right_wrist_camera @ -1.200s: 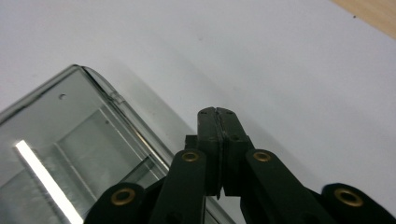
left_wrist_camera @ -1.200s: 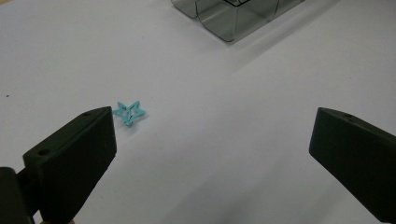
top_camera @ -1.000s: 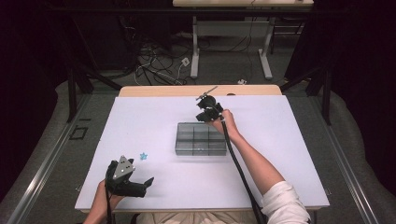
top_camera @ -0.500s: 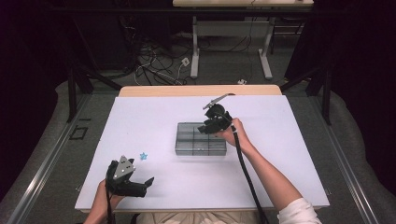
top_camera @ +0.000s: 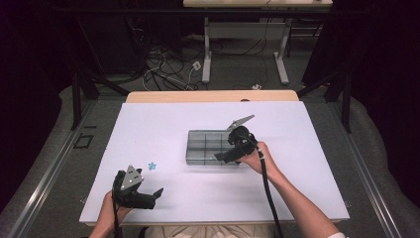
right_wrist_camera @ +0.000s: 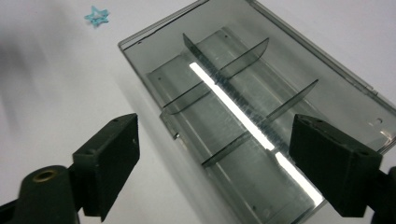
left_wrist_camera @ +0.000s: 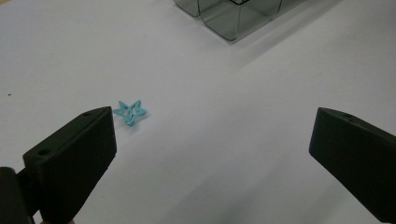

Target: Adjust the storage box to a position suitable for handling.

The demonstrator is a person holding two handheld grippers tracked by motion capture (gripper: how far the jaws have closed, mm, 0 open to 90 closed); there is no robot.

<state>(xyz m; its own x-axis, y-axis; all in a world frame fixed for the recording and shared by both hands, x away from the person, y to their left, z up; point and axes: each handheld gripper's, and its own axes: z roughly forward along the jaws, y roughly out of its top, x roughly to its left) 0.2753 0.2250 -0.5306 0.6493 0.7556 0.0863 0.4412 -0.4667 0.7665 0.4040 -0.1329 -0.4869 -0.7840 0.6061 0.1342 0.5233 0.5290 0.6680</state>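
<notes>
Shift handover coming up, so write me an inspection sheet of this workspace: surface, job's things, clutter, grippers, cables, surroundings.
Surface: white table, flat, with a wooden strip along the far edge.
Job's things: grey see-through divided box near the centre, compartments look empty; small blue star lying flat on the table, left of the box.
Clutter: nothing seen.
Grippers: left gripper open, low at the near left, the star ahead of it; right gripper open, at the box's near right part.
Cables: one black cable along the right forearm; loose cables on the floor beyond the table.
Surroundings: dark room, table legs behind.
</notes>
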